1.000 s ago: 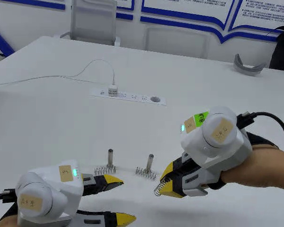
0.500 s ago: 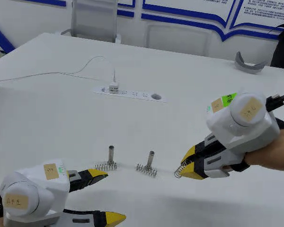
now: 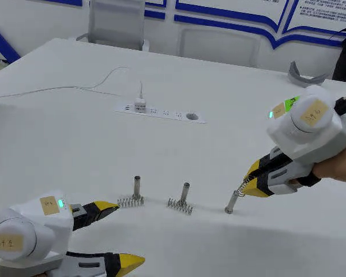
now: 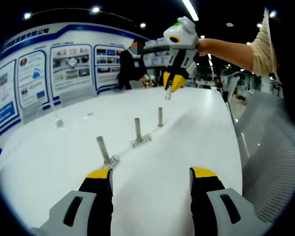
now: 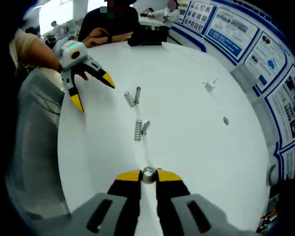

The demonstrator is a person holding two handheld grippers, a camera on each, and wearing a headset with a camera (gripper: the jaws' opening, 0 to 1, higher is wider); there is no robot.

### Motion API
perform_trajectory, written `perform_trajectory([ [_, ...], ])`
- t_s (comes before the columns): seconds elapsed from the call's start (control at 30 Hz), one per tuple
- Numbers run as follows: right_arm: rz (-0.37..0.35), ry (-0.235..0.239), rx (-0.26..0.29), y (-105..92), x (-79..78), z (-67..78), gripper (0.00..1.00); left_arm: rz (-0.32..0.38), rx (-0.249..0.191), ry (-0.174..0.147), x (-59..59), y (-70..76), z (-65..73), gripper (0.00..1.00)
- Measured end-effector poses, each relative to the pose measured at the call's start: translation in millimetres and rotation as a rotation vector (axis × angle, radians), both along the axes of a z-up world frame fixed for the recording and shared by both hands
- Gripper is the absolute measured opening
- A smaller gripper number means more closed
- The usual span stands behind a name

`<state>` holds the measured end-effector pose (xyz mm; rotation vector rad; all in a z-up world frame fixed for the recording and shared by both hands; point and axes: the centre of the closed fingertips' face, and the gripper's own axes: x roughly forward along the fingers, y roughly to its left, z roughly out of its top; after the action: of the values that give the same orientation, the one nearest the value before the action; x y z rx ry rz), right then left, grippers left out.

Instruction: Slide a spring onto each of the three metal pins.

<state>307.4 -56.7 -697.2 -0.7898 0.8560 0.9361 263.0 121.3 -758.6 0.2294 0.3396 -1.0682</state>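
Note:
Three upright metal pins stand in a row on the white table: left pin [image 3: 136, 186], middle pin [image 3: 185, 191], right pin [image 3: 232, 202]. One spring [image 3: 130, 201] lies at the left pin's base, and a second spring [image 3: 179, 205] lies by the middle pin. My right gripper [image 3: 249, 186] is shut on a third spring [image 3: 241, 187], whose lower end hangs right at the right pin's top. In the right gripper view that spring [image 5: 148, 174] shows end-on between the jaws. My left gripper [image 3: 118, 234] is open and empty, near the table's front left, short of the left pin [image 4: 102, 146].
A white power strip [image 3: 160, 112] with a plugged-in charger and cable lies mid-table. A grey curved object [image 3: 304, 77] sits at the far right edge. A chair [image 3: 116, 23] stands behind the table. People sit at the far side [image 5: 108, 19].
My right gripper has carried its spring to the right and upward, uncovering the right pin beneath it. The left gripper has drawn back slightly toward the table's front.

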Motion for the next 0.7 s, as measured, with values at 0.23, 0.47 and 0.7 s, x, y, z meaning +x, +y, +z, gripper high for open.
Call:
perform_trajectory([
  [0.23, -0.026, 0.029, -0.02, -7.0, 14.5, -11.8, 0.12, 0.009, -0.002, 0.005, 0.2, 2.8, -0.2, 0.65],
  [0.47, -0.041, 0.063, -0.016, -9.8, 16.6, -21.5, 0.12, 0.017, -0.007, 0.009, 1.5, 4.7, -0.3, 0.65],
  [0.7, -0.042, 0.081, -0.011, -9.0, 17.6, -25.7, 0.12, 0.021, -0.009, 0.015, 1.9, 5.6, -2.2, 0.64],
])
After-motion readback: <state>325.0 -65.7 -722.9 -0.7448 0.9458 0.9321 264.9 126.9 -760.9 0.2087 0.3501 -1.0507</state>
